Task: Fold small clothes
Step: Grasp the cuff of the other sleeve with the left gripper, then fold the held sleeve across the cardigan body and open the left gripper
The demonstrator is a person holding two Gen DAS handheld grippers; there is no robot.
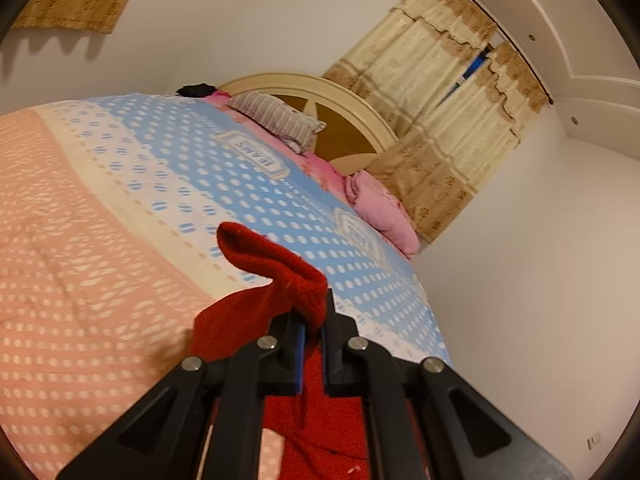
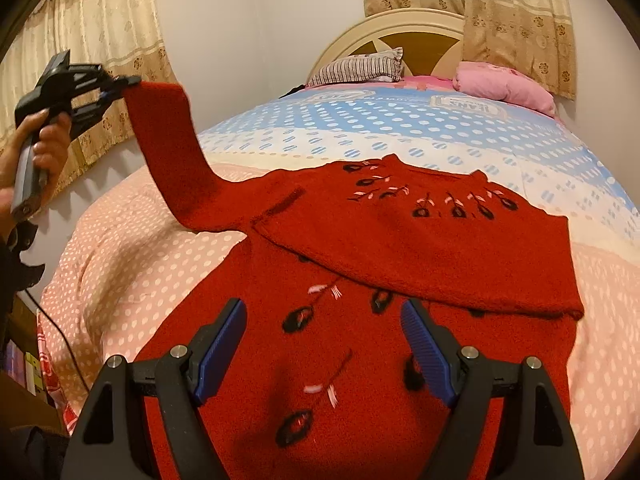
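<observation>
A red knitted sweater (image 2: pixel 360 340) with black and pink embroidered flowers lies on the bed (image 2: pixel 132 248). Its right sleeve (image 2: pixel 432 260) is folded across the chest. My left gripper (image 1: pixel 314 320) is shut on the cuff of the left sleeve (image 1: pixel 280 272) and holds it up in the air; in the right wrist view the left gripper (image 2: pixel 128 82) is at the upper left with the sleeve (image 2: pixel 172 152) hanging from it. My right gripper (image 2: pixel 324 320) is open and empty just above the sweater's body.
The bed has a pink and blue dotted cover (image 1: pixel 100 240). A striped pillow (image 2: pixel 360 68) and a pink quilt (image 2: pixel 504 84) lie by the headboard (image 2: pixel 400 28). Curtains (image 2: pixel 512 12) hang behind. A cable (image 2: pixel 68 340) runs down at the left bedside.
</observation>
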